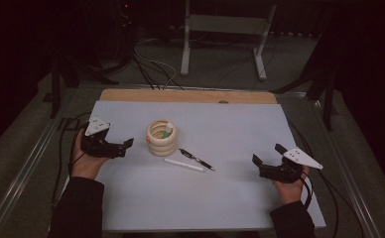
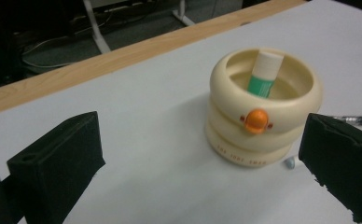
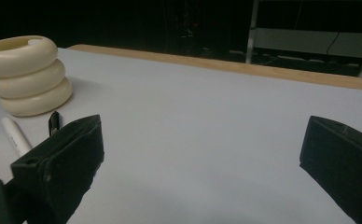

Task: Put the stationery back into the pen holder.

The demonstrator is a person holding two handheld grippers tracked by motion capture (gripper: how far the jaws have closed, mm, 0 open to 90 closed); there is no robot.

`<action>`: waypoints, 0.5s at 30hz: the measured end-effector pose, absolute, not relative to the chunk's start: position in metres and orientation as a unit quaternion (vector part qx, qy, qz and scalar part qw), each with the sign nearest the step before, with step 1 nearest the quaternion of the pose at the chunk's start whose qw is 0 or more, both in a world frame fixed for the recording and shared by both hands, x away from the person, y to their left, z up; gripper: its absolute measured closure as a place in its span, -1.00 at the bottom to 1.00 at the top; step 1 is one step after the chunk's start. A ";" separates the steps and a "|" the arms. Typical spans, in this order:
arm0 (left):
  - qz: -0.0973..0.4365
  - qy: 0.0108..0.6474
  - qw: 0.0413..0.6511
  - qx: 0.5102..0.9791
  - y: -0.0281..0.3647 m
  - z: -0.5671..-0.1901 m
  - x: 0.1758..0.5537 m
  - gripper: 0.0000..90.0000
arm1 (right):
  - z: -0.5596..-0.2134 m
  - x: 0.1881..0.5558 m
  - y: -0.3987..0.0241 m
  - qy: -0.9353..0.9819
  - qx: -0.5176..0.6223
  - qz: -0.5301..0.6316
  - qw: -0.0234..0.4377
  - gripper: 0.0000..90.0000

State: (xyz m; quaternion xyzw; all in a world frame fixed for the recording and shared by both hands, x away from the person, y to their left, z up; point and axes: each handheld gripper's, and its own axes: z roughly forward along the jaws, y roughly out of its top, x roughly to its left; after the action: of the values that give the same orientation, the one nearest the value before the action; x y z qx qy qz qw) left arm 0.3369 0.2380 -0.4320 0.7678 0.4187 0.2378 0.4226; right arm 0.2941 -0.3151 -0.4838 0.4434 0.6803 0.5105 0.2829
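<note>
Standing upright on the pale sheet (image 1: pixel 190 198), left of its centre, is a cream holder (image 1: pixel 161 138) built as three stacked rings. An orange knob (image 2: pixel 256 121) sits on its upper ring on the side facing the left gripper. Inside it leans a tube with a white cap and green body (image 2: pixel 264 73), its top just above the rim. Small lettering on the bottom ring is too blurred to read.

Just beside the holder, on the person's side, lie two pens: a black pen (image 1: pixel 196 159) and a white pen (image 1: pixel 183 165), side by side and apart from each other, both flat on the sheet.

Left gripper (image 1: pixel 117 147): held near the holder's left side, pointed at it, jaws spread wide with nothing between them; the holder is apart from both jaws.

Right gripper (image 1: pixel 268 154): held well apart from the holder, toward the sheet's right edge, jaws likewise spread wide and empty.

Beyond the sheet a strip of wooden tabletop (image 1: pixel 180 95) shows, then a white metal stand (image 1: pixel 225 29) and cables (image 1: pixel 151 67) on the dark floor.
</note>
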 end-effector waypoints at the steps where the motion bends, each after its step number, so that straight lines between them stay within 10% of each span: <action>1: 0.237 0.420 0.423 0.768 0.239 -0.434 0.335 -1.00 | -0.484 0.294 -0.315 0.681 0.443 0.510 0.282 -1.00; 15: 0.243 0.428 0.438 0.752 0.242 -0.455 0.314 -1.00 | -0.484 0.294 -0.314 0.682 0.442 0.509 0.284 -1.00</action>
State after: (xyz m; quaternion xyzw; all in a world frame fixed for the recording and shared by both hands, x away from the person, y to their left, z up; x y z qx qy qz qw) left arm 0.3141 0.2418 -0.4549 0.7522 0.4281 0.2426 0.4382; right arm 0.2939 -0.3143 -0.4841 0.4422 0.6820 0.5088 0.2835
